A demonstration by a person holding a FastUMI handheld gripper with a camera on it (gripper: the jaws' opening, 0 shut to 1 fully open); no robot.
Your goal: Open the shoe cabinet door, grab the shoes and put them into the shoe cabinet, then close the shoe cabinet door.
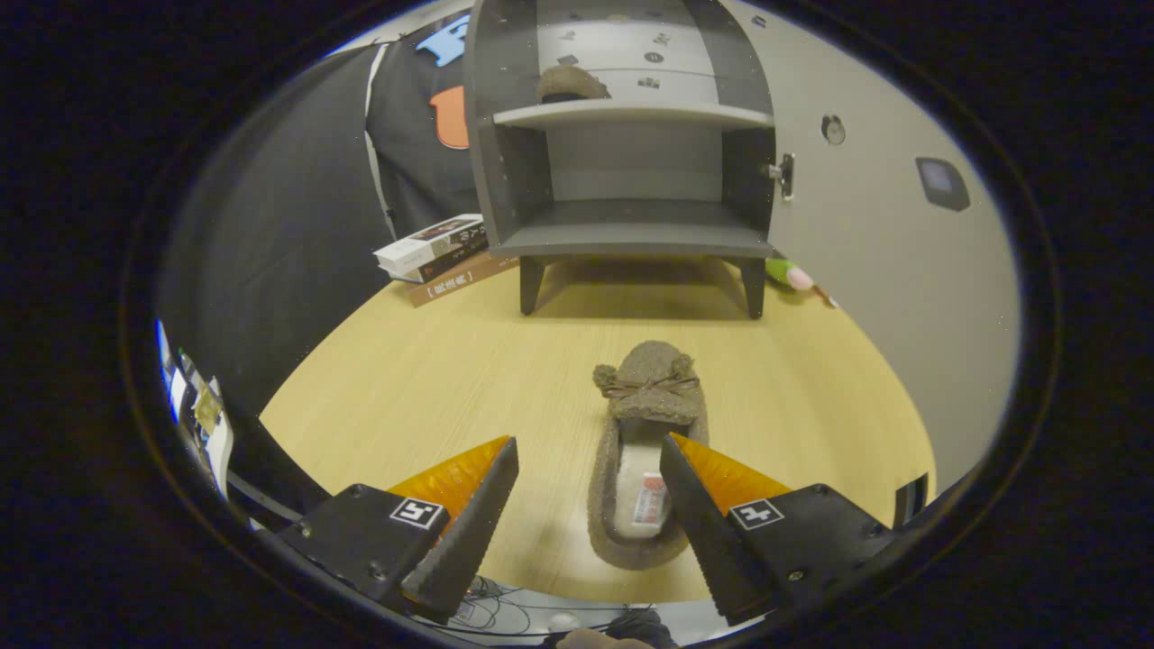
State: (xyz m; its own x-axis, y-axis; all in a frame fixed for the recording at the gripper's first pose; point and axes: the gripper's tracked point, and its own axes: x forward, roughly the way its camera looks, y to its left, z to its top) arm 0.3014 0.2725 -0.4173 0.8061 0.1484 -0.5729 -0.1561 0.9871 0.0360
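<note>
A brown fuzzy slipper with a small bow lies on the wooden table, toe toward the cabinet. Its heel end sits between my fingers, closer to the right one. My gripper is open above it, and neither finger presses on the slipper. Beyond stands the grey shoe cabinet on short legs, with its door swung wide open to the right. A second brown slipper rests on the cabinet's upper shelf. The lower shelf is bare.
A stack of books lies on the table left of the cabinet. A small green and pink toy sits by the cabinet's right leg, under the open door. The table's near edge runs just below my fingers.
</note>
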